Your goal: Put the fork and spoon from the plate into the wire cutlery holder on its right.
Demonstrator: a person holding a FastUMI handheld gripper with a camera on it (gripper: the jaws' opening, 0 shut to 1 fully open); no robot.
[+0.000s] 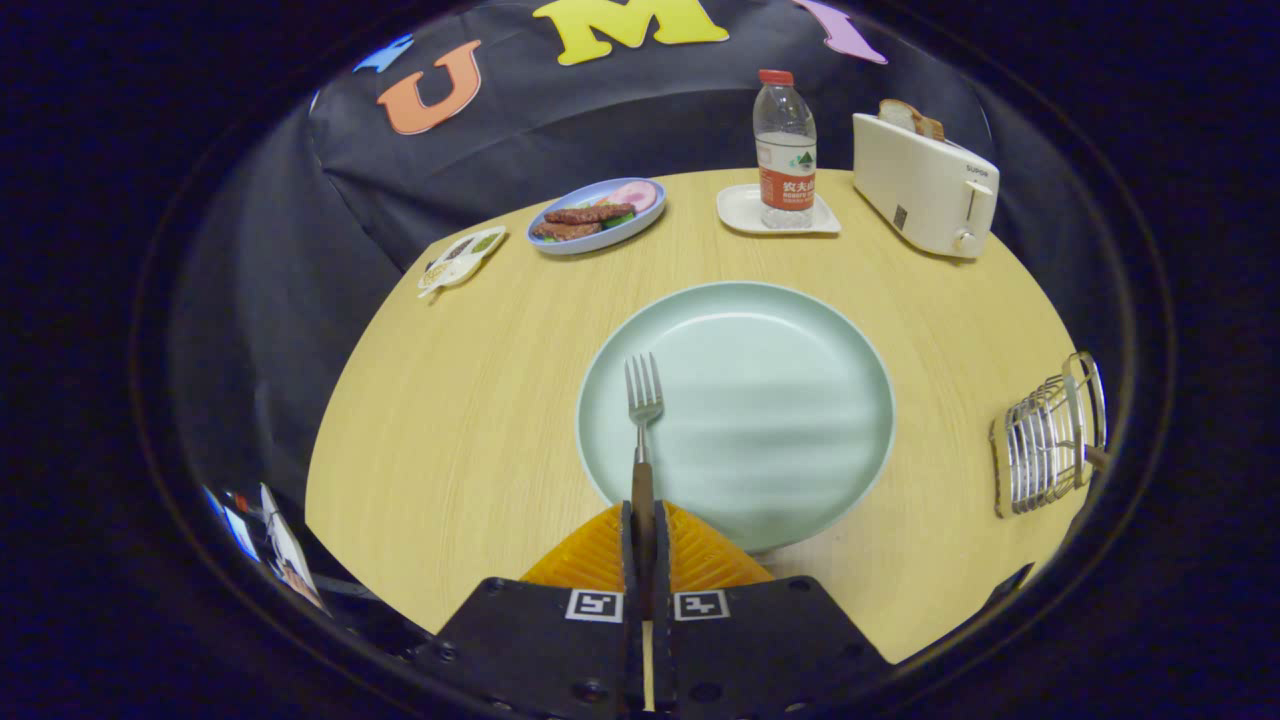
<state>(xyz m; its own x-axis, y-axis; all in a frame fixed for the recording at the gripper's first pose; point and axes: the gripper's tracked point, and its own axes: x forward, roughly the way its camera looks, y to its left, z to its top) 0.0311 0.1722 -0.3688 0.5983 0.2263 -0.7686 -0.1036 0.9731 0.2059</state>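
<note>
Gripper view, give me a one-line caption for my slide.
Tongs shut on a fork by its handle above a pale green plate, with the wire cutlery holder waiting to the right.

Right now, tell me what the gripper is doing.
Gripper: shut on the fork by its handle, tines pointing ahead over the plate.

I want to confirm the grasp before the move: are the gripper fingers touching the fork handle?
Touching. In the gripper view, both fingers press against the fork handle, which runs between them with no gap, tines pointing ahead over the green plate.
</note>
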